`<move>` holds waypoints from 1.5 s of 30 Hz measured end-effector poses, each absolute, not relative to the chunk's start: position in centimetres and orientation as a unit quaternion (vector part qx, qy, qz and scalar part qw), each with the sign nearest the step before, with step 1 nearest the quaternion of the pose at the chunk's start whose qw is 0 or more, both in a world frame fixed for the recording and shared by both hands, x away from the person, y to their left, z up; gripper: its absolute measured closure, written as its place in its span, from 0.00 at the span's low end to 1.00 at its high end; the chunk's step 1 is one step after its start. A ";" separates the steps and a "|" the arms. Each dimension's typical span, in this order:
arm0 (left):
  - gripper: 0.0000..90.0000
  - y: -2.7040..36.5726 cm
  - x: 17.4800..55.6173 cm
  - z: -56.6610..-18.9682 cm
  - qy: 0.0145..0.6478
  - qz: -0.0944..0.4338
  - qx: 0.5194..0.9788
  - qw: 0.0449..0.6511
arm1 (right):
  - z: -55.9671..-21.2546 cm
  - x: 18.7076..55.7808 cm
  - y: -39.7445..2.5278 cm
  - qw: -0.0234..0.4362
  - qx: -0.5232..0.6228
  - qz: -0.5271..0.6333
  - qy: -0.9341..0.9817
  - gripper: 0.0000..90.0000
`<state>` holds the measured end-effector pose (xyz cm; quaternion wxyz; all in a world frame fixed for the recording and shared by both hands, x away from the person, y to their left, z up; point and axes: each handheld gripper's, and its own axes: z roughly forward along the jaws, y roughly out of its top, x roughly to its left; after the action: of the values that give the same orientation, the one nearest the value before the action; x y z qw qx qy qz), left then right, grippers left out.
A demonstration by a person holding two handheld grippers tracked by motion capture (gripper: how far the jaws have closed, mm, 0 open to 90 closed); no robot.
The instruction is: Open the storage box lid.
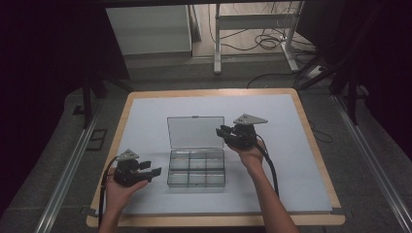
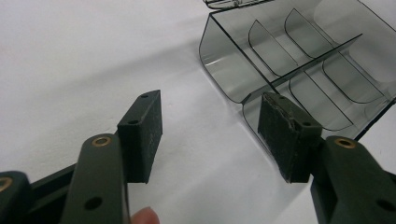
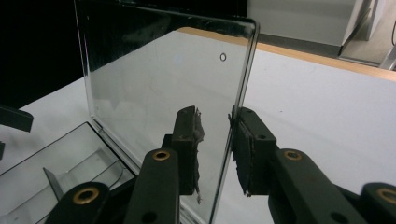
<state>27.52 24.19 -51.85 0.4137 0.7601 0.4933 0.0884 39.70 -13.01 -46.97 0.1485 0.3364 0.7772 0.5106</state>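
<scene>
The work shown is the handling of a clear compartment box (image 1: 196,174) whose lid (image 1: 196,131) stands raised.

At the left, near the front-left corner of the table (image 1: 311,145), the left gripper (image 1: 151,171) is held just beside the box's left end. In the left gripper view its jaws are spread wide with nothing between them, and the box's near corner (image 2: 252,88) lies just beyond the right pad; whether that pad touches the wall cannot be told.

The box sits near the middle of the table, toward the front edge. Its 6 compartments are seen to be empty, 3 in each of 2 rows. The lid is hinged along the far side and stands close to upright.

At the right, the right gripper (image 1: 222,132) is placed at the lid's right edge. In the right gripper view the lid's edge (image 3: 233,140) runs between the 2 pads, which lie close on either side; a firm pinch cannot be confirmed.

Opening is judged done. Either filling or closing is judged to remain, with steadying by the left gripper not yet begun.
</scene>
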 end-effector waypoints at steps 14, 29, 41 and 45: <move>0.46 24.4 27.7 -52.2 0.499 0.087 0.756 0.415 | -48.2 41.3 -13.4 0.134 0.363 0.507 0.770 0.80; 0.45 24.4 27.8 -52.5 0.501 0.087 0.755 0.414 | -49.2 41.8 -13.2 0.148 0.382 0.463 0.786 0.65; 0.43 25.0 27.3 -52.1 0.497 0.094 0.751 0.425 | -48.0 41.1 -14.1 0.147 0.372 0.461 0.792 0.59; 0.42 24.9 27.2 -52.0 0.494 0.096 0.752 0.427 | -47.8 40.9 -14.3 0.147 0.367 0.460 0.795 0.58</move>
<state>27.22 24.95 -52.05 0.4268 0.7516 0.4939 0.0956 40.89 -14.35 -47.80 0.1466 0.3672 0.7950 0.4601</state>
